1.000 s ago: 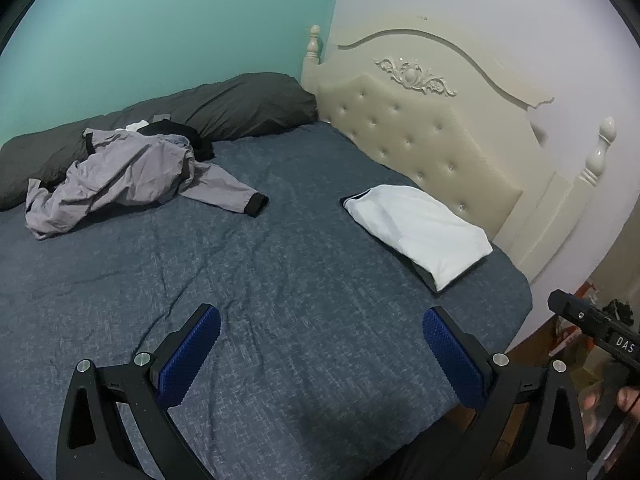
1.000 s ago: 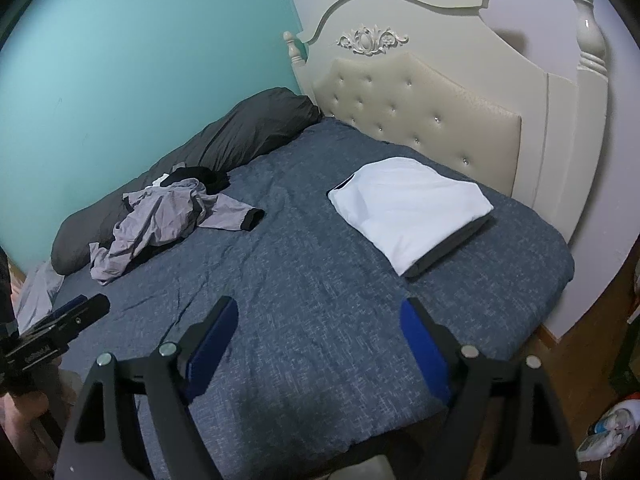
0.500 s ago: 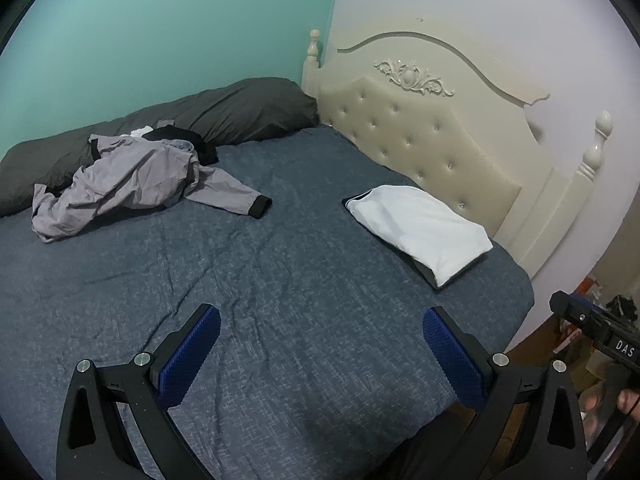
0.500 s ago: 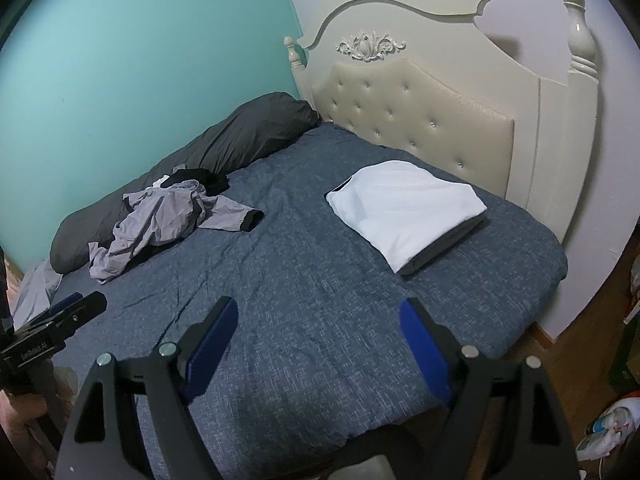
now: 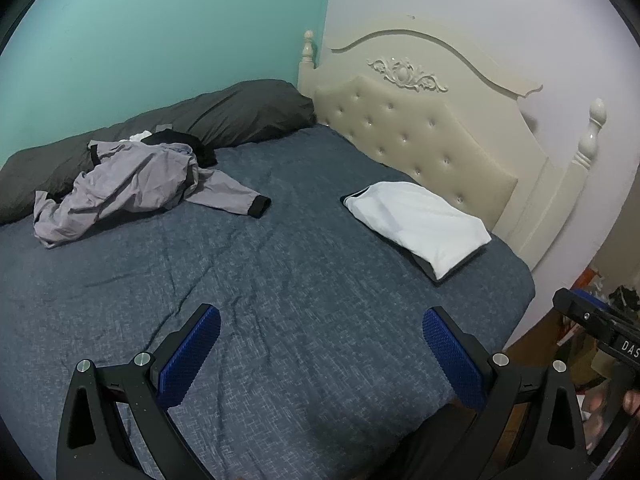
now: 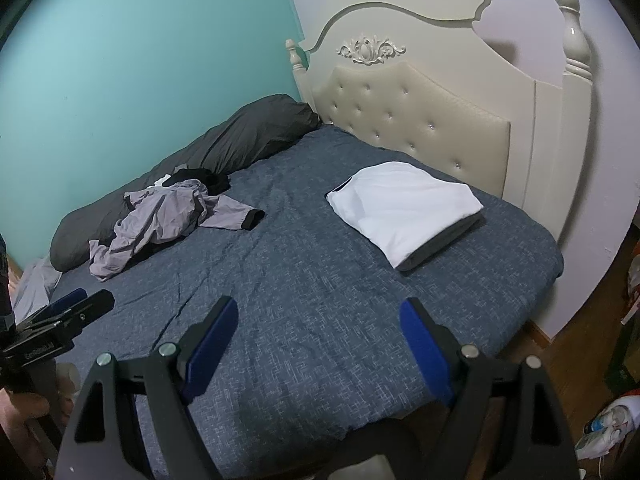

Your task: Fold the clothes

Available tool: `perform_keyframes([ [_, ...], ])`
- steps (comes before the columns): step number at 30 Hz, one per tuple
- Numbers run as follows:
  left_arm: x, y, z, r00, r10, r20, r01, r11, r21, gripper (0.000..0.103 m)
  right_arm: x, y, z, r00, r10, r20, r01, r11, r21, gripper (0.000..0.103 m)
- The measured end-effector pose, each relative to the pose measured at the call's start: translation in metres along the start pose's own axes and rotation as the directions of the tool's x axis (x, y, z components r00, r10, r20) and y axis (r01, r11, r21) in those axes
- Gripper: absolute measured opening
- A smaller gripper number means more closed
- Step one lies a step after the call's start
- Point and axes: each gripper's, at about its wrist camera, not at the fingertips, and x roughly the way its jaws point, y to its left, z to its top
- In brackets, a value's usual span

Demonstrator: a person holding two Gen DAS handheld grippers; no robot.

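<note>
A crumpled lilac-grey jacket (image 5: 136, 182) (image 6: 168, 220) with black cuffs lies on the blue bed's far left, against a dark pillow, with a black garment (image 5: 180, 142) (image 6: 200, 178) behind it. A folded white garment (image 5: 416, 222) (image 6: 404, 210) rests on a dark folded one near the headboard. My left gripper (image 5: 320, 336) is open above the bed's near part, holding nothing. My right gripper (image 6: 316, 328) is open too, empty, over the near bed edge. Both are well short of the clothes.
The blue bedspread (image 5: 280, 280) (image 6: 320, 280) spreads wide between the garments. A long dark pillow (image 5: 224, 116) lies along the teal wall. The cream tufted headboard (image 5: 416, 136) (image 6: 420, 108) stands at the right. Wooden floor with clutter (image 6: 608, 428) lies beyond the bed's right corner.
Both grippers have drawn back and risen slightly, so the bed and clothes look a little smaller and lower. Both stay open. The clothes have not moved.
</note>
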Motion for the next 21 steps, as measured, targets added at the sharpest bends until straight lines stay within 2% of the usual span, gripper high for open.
perform_keyframes([
  [21,-0.013,-0.010,-0.003,1.000,0.010,0.028,-0.011,1.000,0.029,0.103,-0.012,-0.002,-0.006,0.999,-0.034,0.021,0.035,0.999,-0.012,0.084],
])
